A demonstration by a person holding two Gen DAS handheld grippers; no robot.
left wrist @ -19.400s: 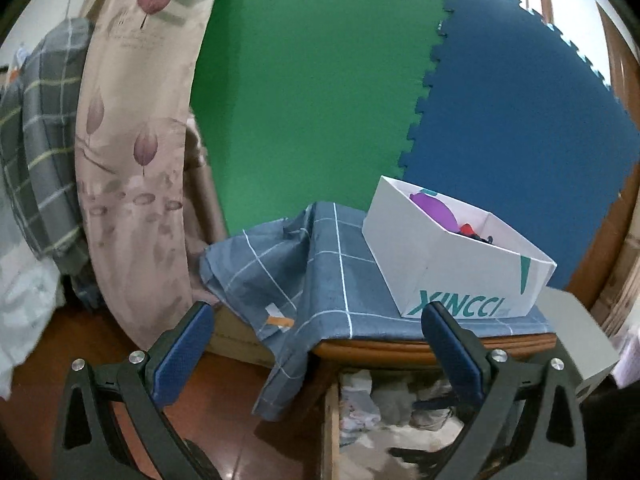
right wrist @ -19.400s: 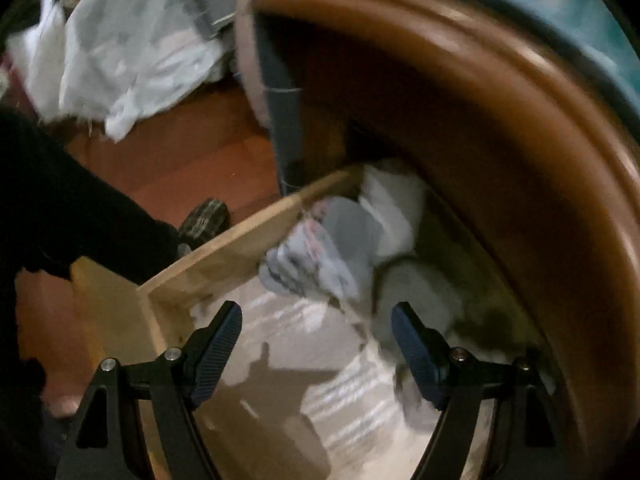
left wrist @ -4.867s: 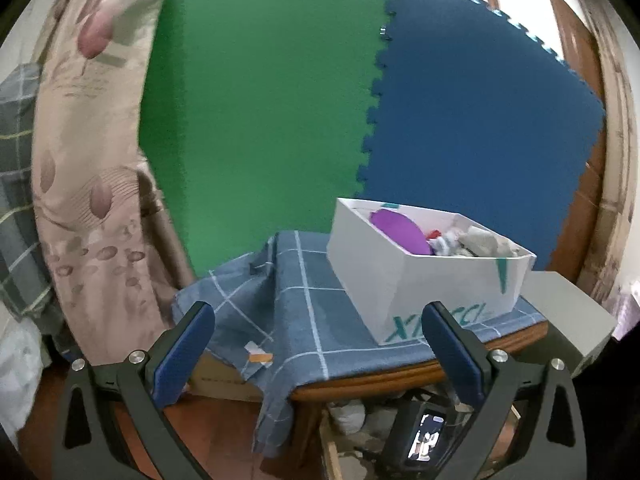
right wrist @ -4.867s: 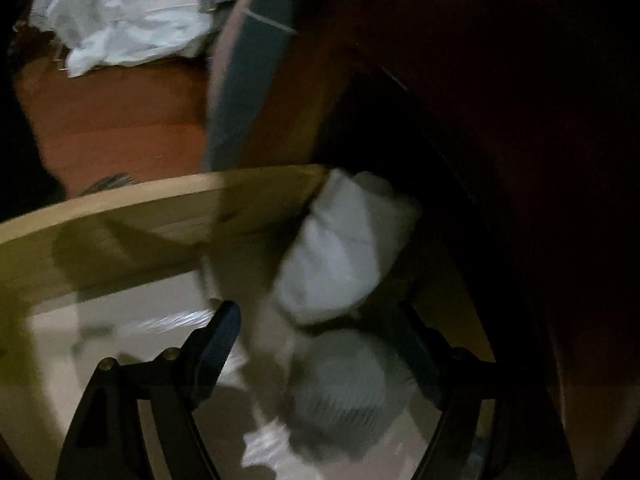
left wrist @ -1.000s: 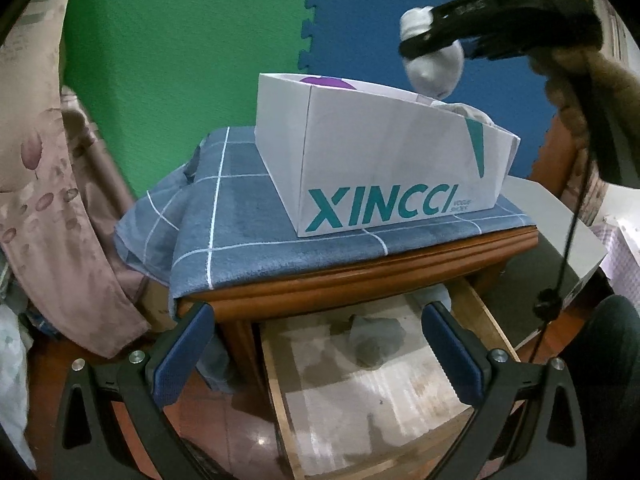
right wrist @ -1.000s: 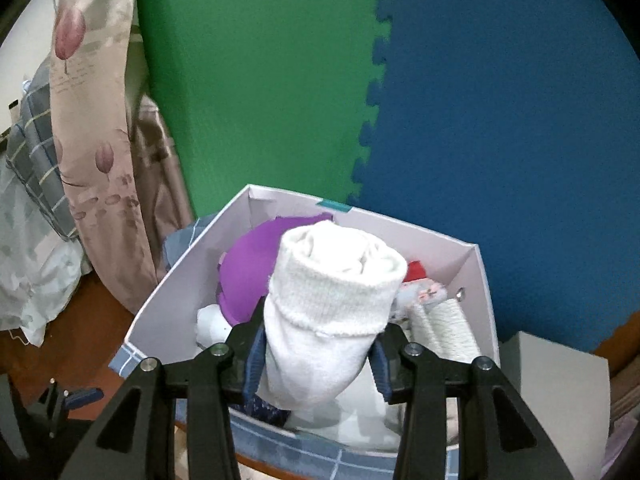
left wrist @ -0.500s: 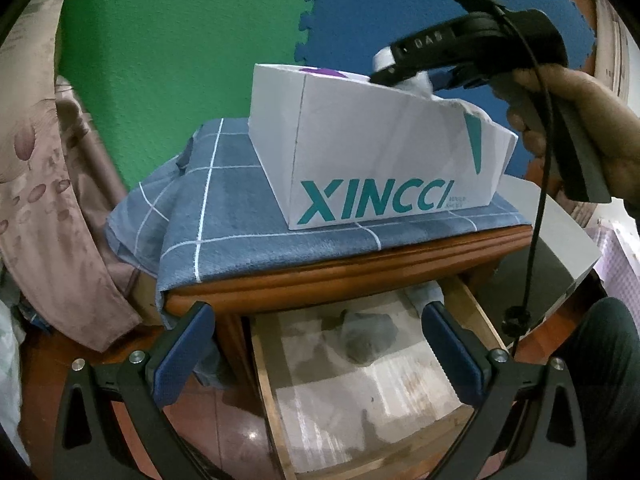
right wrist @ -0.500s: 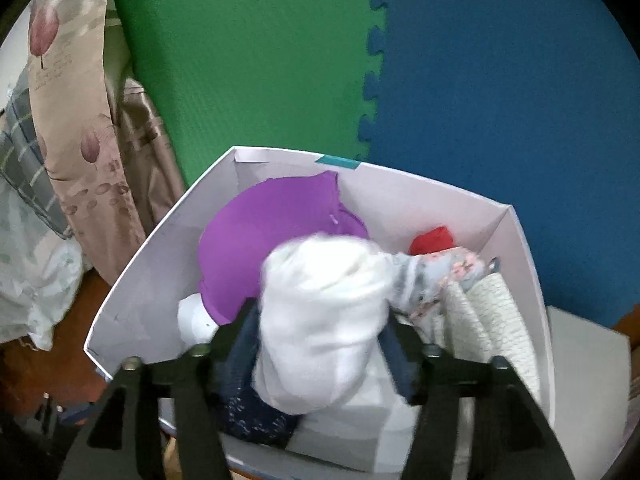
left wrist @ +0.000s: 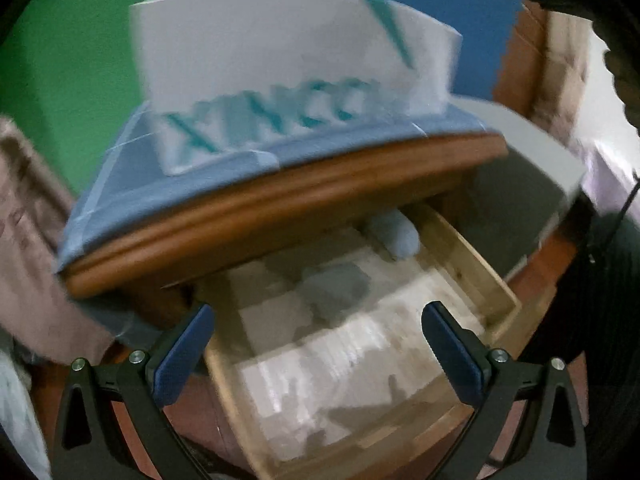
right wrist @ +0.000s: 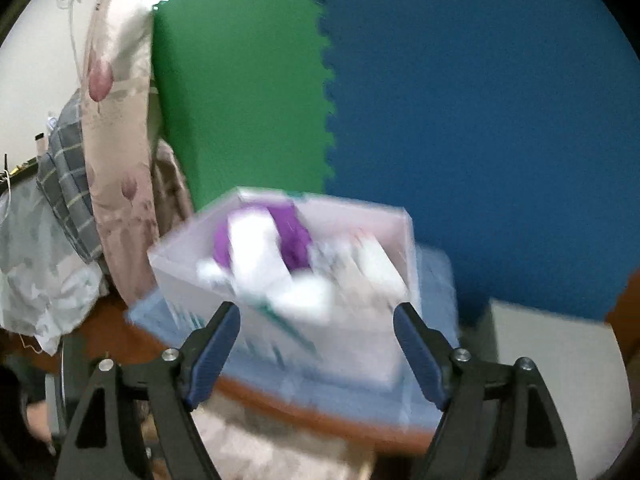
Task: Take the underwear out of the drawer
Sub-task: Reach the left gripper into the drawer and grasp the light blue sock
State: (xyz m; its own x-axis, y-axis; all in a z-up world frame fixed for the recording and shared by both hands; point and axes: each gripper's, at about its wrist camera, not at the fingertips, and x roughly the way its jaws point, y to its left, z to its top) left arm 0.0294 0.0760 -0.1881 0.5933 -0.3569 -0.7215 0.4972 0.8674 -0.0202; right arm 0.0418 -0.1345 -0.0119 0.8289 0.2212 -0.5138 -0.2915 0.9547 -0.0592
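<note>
left tongs: spread wide, nothing held, hovering over the open drawer.
drawer: pulled out under the bench; grey underwear on the liner, a pale roll at the back right corner.
bench: blue checked cloth on top, white box standing on it.
right tongs: spread wide, holding nothing, in front of the box.
box contents: white rolled underwear lying against a purple piece; blurred.
</note>
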